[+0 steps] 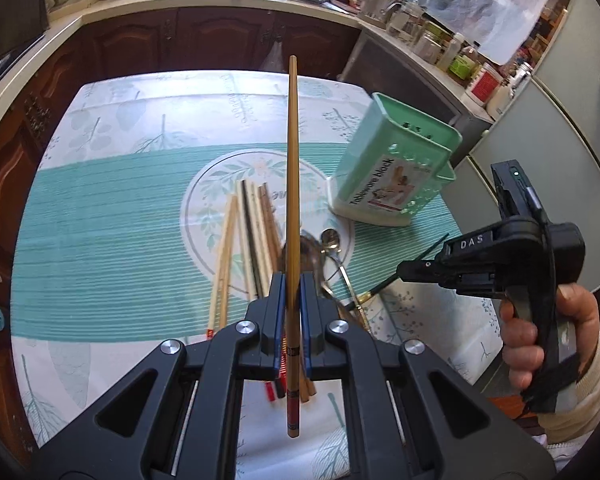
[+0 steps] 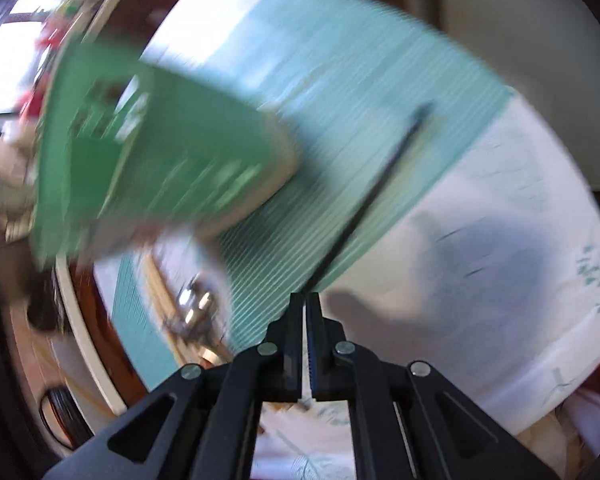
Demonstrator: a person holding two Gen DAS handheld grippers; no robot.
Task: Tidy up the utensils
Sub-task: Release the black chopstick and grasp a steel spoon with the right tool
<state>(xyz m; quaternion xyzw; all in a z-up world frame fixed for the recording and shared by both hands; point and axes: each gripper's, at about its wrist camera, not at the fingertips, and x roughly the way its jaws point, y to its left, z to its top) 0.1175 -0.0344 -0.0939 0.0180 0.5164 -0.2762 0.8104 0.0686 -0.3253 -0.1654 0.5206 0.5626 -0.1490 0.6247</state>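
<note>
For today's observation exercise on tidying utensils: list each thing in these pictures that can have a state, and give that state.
Left gripper: shut on a brown chopstick, lifted off the table.
Right gripper: shut on a thin black chopstick, lifted.
Green utensil holder: upright on the tablecloth, open top; contents cannot be seen.
Loose chopsticks: lying flat.
Spoons: lying flat.

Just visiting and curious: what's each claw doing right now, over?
Left gripper shut on wooden chopstick. Right gripper shut on black chopstick. Green holder open-topped; nothing blocks it. More chopsticks and spoons on table.
</note>
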